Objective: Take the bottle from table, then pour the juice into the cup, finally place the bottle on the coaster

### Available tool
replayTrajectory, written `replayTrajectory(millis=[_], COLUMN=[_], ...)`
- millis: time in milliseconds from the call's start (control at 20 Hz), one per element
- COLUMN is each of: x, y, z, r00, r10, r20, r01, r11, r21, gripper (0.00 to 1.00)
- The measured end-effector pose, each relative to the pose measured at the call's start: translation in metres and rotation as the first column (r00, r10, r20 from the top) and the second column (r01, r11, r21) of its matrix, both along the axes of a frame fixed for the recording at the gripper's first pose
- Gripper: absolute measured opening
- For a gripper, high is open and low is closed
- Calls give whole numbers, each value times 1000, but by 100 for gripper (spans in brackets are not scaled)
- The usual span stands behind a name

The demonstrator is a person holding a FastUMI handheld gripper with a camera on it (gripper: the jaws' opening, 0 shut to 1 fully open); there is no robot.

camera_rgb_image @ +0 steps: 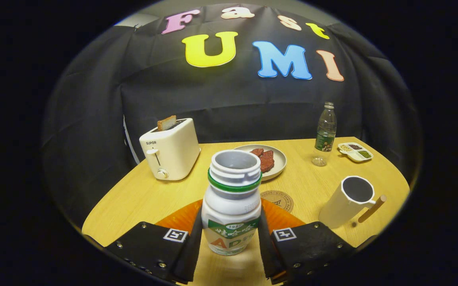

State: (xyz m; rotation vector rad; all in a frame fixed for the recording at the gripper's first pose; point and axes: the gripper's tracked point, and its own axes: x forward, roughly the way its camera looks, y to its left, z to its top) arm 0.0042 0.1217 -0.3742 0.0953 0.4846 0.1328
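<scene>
Fingers of my gripper (231, 238) are pressed against the 2 sides of the bottle (231, 206), pinching it around its lower body where the green and white label sits. It is a white plastic juice bottle, upright between the 2 black finger pads (191, 242), with its cap off: I look straight at the open grey mouth and the green ring below the neck threads. Its base seems to be just above the wooden table (141, 194), though I cannot tell for certain whether it touches. Just behind the bottle, partly hidden by it and by my fingers, lies something orange and rounded (181, 217), flat on the table. Right beyond that, a little to the right of the bottle, is the round brown coaster (280, 199), bare on top. Further right, near the table's edge, stands the white cup (347, 202) with a wooden handle pointing away from the bottle; its inside looks dark. Beyond the bottle's mouth sits a beige plate (280, 159) carrying 2 or so reddish-brown pieces of food (264, 158). To the left of the plate stands a white toaster (170, 150) with 1 slice of toast (166, 122) sticking out of its slot. At the far right of the table stands a clear water bottle (325, 135), upright with a green label, and just beside it a small white divided tray (355, 151) with seasonings in its compartments.
</scene>
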Motion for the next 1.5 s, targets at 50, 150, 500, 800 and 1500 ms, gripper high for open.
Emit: replayTrajectory(millis=[50,150,500,800,1500], x=[1,4,12,22,22], y=[-2,-3,-11,-32,-71], z=[1,5,34,54,45], r00=[1000,999,989,969,917], r10=[-9,-28,-122,-213,-293], r20=[-11,-34,-80,-129,-271], r01=[9,31,142,249,398], r11=[1000,996,930,807,621], r21=[15,81,338,536,675], gripper=[64,63,63,63,63])
